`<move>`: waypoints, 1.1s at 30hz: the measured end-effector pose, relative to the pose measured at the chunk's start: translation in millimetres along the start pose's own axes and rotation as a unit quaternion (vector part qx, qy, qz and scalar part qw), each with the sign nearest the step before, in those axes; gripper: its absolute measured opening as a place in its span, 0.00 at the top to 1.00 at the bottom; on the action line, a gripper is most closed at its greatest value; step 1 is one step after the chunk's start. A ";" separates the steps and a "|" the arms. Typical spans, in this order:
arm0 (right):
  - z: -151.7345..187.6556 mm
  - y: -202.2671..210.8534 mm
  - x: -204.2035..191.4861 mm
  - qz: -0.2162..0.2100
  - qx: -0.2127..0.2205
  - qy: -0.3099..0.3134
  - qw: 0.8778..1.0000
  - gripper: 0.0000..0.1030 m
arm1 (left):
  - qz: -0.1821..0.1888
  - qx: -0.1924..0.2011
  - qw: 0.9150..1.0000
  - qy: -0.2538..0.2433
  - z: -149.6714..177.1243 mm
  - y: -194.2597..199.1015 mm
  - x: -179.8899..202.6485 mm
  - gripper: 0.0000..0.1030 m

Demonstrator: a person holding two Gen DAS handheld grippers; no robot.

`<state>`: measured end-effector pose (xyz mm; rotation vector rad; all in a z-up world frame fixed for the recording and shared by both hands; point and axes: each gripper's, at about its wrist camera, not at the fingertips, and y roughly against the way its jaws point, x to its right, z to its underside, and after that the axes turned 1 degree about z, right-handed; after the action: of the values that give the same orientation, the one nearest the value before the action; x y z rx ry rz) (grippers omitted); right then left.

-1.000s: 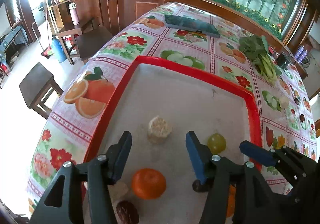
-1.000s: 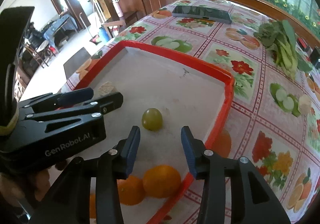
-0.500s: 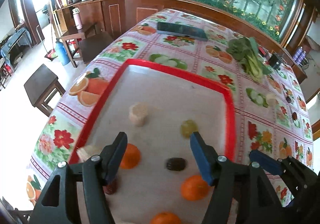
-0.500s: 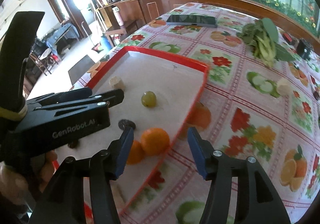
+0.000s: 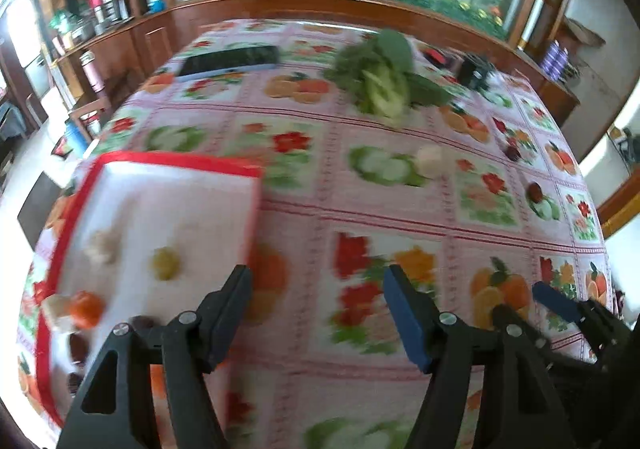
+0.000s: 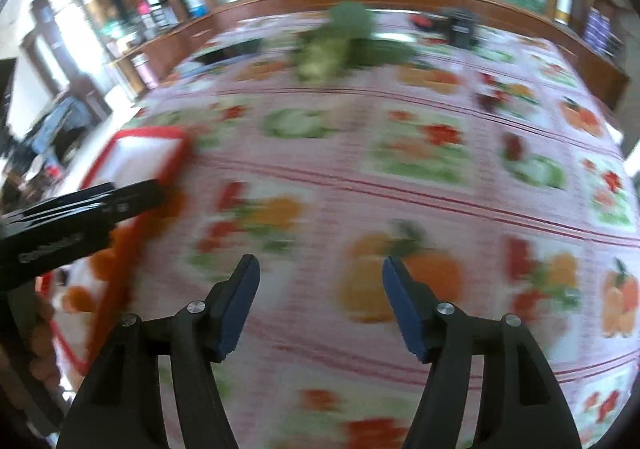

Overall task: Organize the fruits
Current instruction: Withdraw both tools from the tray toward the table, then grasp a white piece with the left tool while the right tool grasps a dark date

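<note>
A red-rimmed white tray (image 5: 176, 161) lies at the left of the table. It holds a green grape (image 5: 165, 263), an orange (image 5: 85, 309), pale chunks (image 5: 102, 245) and dark dates (image 5: 78, 345). On the cloth to the right lie a pale chunk (image 5: 430, 161) and two dark dates (image 5: 534, 191). My left gripper (image 5: 318, 313) is open and empty over the bare cloth, right of the tray. My right gripper (image 6: 318, 305) is open and empty over the cloth, further right. The right wrist view is blurred; the tray (image 6: 120, 165) shows at its left.
Leafy greens (image 5: 382, 83) and a dark phone (image 5: 230, 59) lie at the far side of the fruit-print tablecloth. A small black object (image 5: 474, 69) stands at the far right. A wooden counter runs behind the table; chairs stand on the floor at the left.
Both grippers have swung right, away from the tray, and now look over the bare tablecloth. Both stay open and empty. The tray has slid to the left of both views.
</note>
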<state>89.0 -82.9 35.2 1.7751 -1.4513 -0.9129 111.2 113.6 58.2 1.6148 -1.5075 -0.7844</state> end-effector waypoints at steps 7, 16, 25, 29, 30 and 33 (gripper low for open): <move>-8.5 -6.9 91.2 0.047 -0.001 -0.051 0.998 0.38 | 0.027 -0.001 0.999 -0.033 -30.8 -38.0 58.5 0.31; -24.7 -20.8 129.7 0.046 0.015 -0.047 0.998 0.31 | -0.002 0.020 0.998 -0.054 -71.8 -78.1 87.1 0.31; -49.2 -49.3 110.2 0.065 0.031 0.034 0.997 0.32 | 0.009 0.000 0.999 -0.040 -71.4 -105.4 88.6 0.31; -58.3 -56.7 94.4 0.084 0.043 0.072 0.993 0.45 | 0.019 0.006 0.999 -0.044 -72.5 -105.3 85.5 0.31; -59.9 -58.2 90.1 0.087 0.044 0.085 0.992 0.57 | 0.020 0.007 0.999 -0.046 -73.2 -105.5 85.0 0.31; -64.9 -64.1 76.5 0.090 0.041 0.117 0.988 0.79 | 0.025 0.008 0.998 -0.048 -74.8 -105.7 83.7 0.33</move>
<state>187.8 -143.6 8.2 1.7116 -1.4846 -0.5397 238.1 39.8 11.2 1.5642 -1.6193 -0.8350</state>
